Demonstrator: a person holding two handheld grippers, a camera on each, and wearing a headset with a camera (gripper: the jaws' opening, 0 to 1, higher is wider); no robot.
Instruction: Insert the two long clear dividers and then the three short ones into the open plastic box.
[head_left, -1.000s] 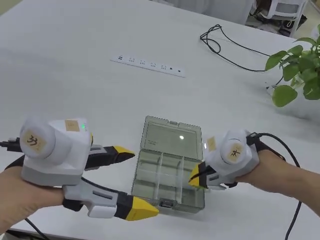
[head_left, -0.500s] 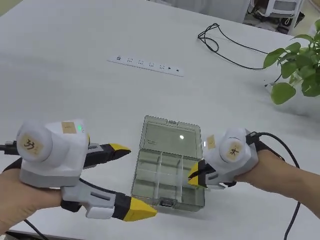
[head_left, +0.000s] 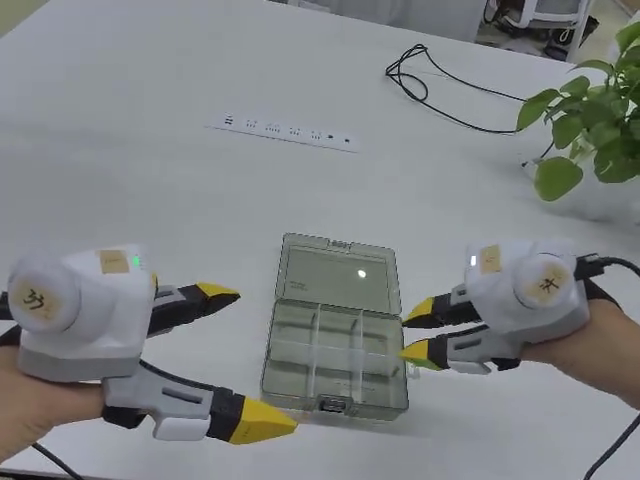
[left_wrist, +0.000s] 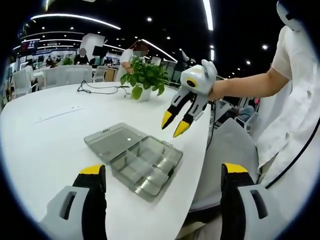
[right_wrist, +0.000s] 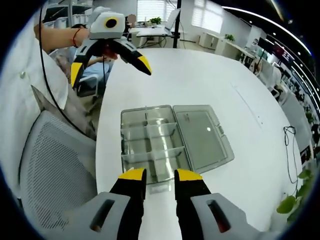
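Clear hinged plastic box (head_left: 338, 272), clear dividers (head_left: 316, 340) seated, on white worktop (head_left: 150, 150); left gripper (head_left: 248, 360) jaws wide apart, right gripper (head_left: 420, 331) jaws slightly parted, both empty.

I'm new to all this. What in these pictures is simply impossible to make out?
- Dividers in the box: head view, clear plastic against clear plastic, so their count and seating are uncertain.
- Box's near wall: right gripper view, partly hidden behind the right gripper.
- Plant: head view, pot cut off by the right edge.
- Power strip: head view, markings too small.
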